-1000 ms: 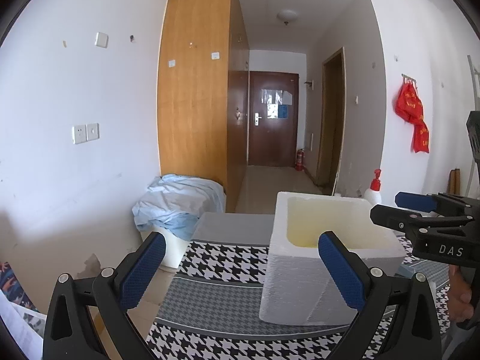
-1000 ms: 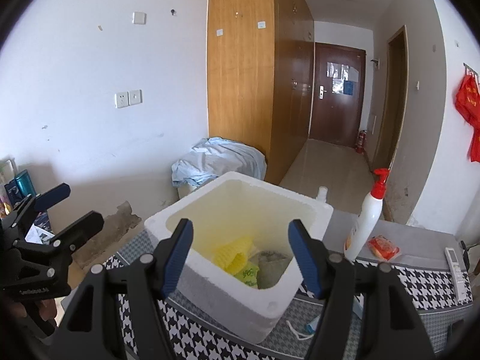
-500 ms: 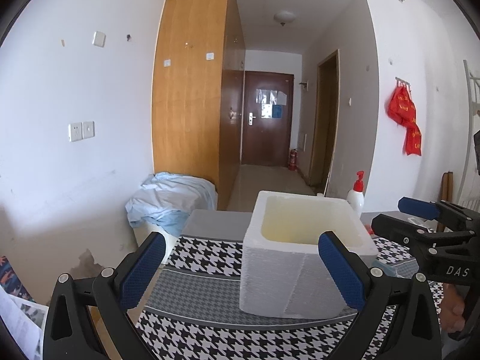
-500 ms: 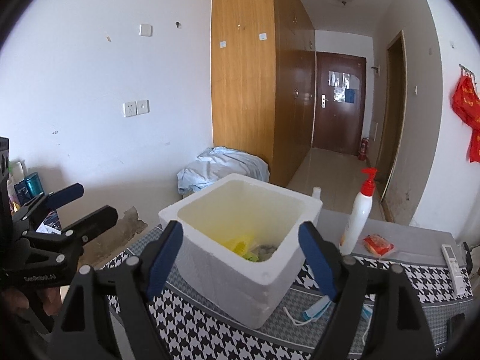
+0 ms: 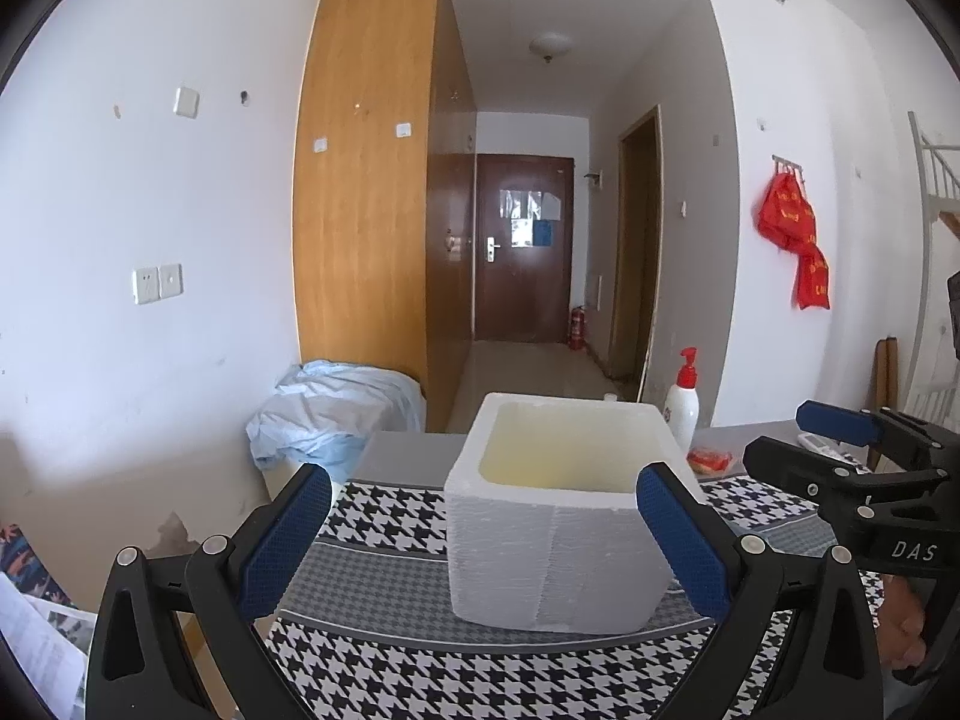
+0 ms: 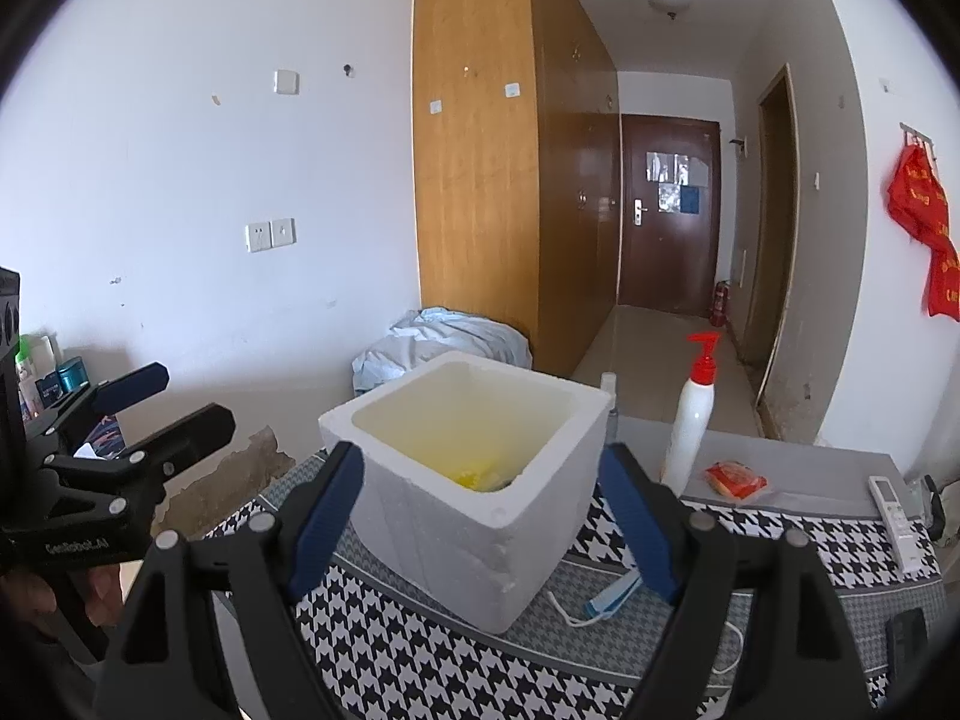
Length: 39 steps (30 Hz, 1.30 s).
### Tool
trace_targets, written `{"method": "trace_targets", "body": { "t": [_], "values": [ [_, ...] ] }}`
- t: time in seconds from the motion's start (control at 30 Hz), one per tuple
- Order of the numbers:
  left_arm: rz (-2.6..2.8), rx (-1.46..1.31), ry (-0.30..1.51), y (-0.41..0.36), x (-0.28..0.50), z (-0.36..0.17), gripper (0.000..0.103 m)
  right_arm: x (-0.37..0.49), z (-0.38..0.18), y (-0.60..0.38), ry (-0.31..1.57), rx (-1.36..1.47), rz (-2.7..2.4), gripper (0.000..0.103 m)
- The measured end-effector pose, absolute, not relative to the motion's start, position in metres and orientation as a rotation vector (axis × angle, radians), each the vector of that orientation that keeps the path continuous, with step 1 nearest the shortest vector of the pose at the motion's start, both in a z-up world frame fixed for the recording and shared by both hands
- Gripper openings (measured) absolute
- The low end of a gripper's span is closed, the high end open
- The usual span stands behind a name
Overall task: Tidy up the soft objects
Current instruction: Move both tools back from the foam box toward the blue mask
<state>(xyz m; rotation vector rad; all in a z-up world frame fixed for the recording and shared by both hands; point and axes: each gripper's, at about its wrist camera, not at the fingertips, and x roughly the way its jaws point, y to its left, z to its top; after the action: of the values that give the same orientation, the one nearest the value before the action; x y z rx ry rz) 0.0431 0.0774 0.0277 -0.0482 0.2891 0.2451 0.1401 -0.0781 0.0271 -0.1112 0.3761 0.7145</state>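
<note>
A white foam box (image 5: 555,516) (image 6: 474,498) stands on the houndstooth cloth (image 5: 384,516) of the table. A yellow soft object (image 6: 474,478) shows low inside it in the right wrist view; its inside is hidden in the left wrist view. My left gripper (image 5: 486,546) is open and empty, in front of the box. My right gripper (image 6: 486,531) is open and empty, in front of the box's near corner. A blue face mask (image 6: 612,594) lies on the cloth by the box's right side. Each gripper shows in the other's view, the right one (image 5: 840,444) and the left one (image 6: 144,402).
A white pump bottle (image 6: 690,420) with a red top stands behind the box. A red packet (image 6: 735,477) and a white remote (image 6: 897,516) lie at the right. A blue cloth pile (image 5: 336,408) sits beyond the table's left edge by the wardrobe (image 5: 366,180).
Both grippers have pulled back and risen away from the box, which now looks smaller and farther. The box's contents have dropped mostly out of the right view.
</note>
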Motion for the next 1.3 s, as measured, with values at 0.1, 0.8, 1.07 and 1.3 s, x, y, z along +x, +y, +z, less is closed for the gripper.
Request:
{"method": "trace_targets", "body": {
  "t": [0.1, 0.8, 1.07, 1.3],
  "values": [
    [0.235, -0.046, 0.285, 0.072, 0.041, 0.028, 0.102, 0.136, 0.028, -0.084, 0.356, -0.109, 0.712, 0.093],
    [0.166, -0.021, 0.256, 0.038, 0.038, 0.025, 0.102, 0.121, 0.02, -0.116, 0.318, -0.117, 0.667, 0.096],
    [0.136, -0.03, 0.253, 0.027, 0.041, 0.02, 0.102, 0.121, 0.015, -0.135, 0.327, -0.097, 0.632, 0.096],
    [0.1, -0.034, 0.27, 0.017, 0.046, 0.015, 0.102, 0.121, 0.012, -0.147, 0.332, -0.092, 0.603, 0.096]
  ]
}}
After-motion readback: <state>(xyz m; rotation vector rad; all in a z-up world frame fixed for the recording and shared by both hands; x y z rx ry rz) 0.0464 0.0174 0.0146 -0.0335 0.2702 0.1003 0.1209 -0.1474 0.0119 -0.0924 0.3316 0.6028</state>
